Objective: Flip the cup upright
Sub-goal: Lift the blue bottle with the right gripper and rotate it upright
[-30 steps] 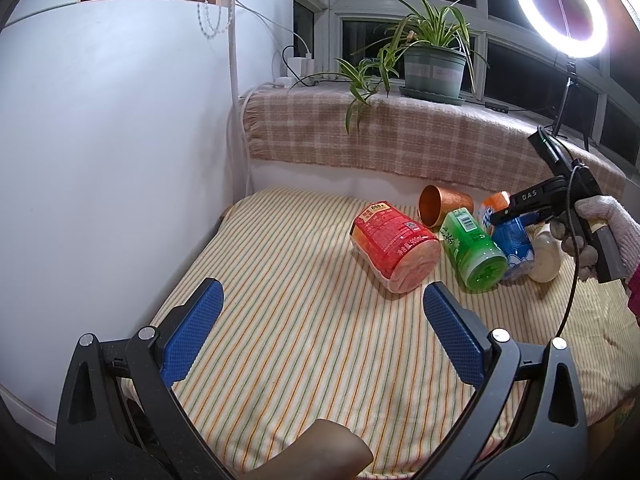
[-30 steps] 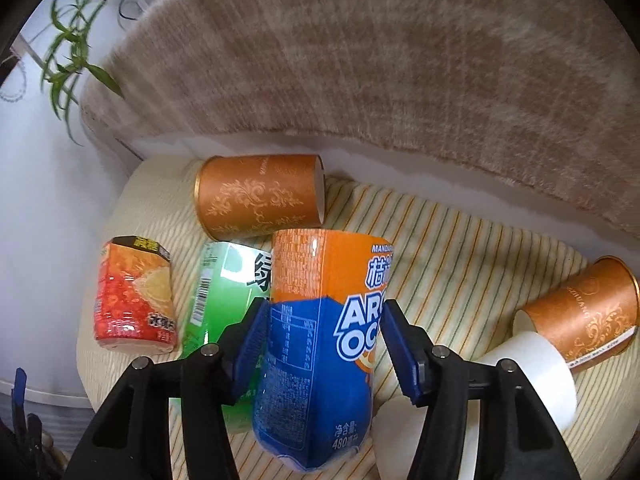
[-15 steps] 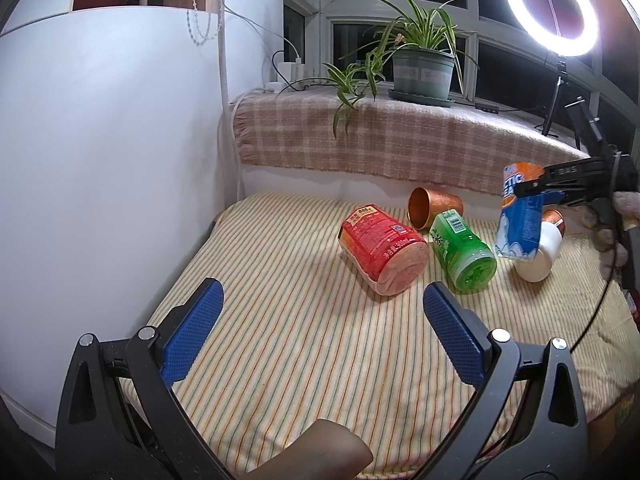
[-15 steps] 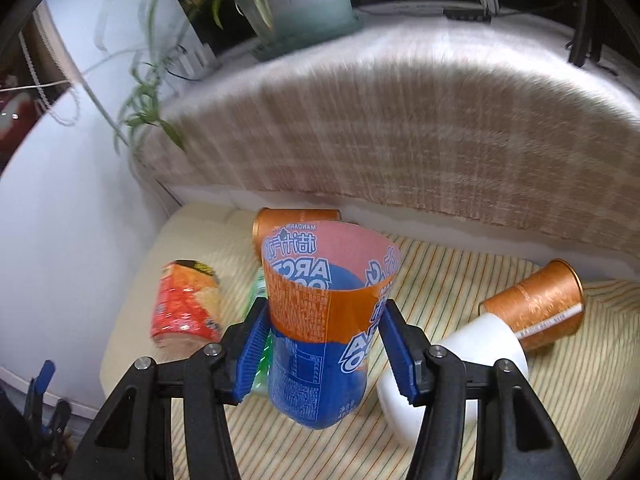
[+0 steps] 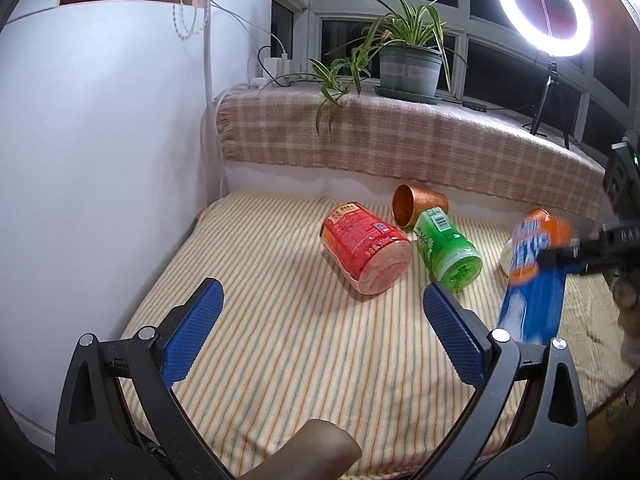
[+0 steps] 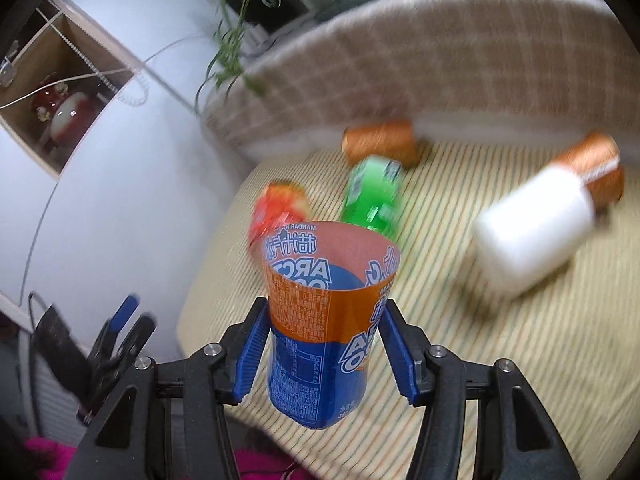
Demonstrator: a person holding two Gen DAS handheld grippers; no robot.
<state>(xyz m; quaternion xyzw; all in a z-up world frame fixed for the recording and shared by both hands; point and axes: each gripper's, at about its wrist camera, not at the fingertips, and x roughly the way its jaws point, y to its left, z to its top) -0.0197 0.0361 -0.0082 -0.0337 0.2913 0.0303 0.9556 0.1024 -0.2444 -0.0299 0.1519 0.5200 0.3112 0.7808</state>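
Note:
My right gripper point(image 6: 322, 348) is shut on an orange-and-blue cup point(image 6: 320, 320), held mouth up above the striped mat point(image 6: 500, 360). The cup point(image 5: 534, 276) also shows blurred at the right of the left wrist view, tilted, with the right gripper point(image 5: 560, 258) on it. My left gripper point(image 5: 320, 332) is open and empty, low over the mat's near part point(image 5: 280, 320). A red cup point(image 5: 366, 252), a green cup point(image 5: 448, 254) and a copper cup point(image 5: 416, 208) lie on their sides on the mat.
A white cup point(image 6: 532, 232) and a second copper cup point(image 6: 592, 168) lie on their sides at the right. A plaid-covered ledge point(image 5: 400, 140) with a potted plant point(image 5: 408, 64) runs behind. A white cabinet point(image 5: 100, 140) borders the left. A ring light point(image 5: 544, 4) stands back right.
The right gripper has carried the orange-and-blue cup from beside the lying cups toward the front right and lower. The background is blurred with motion. The left gripper stays open.

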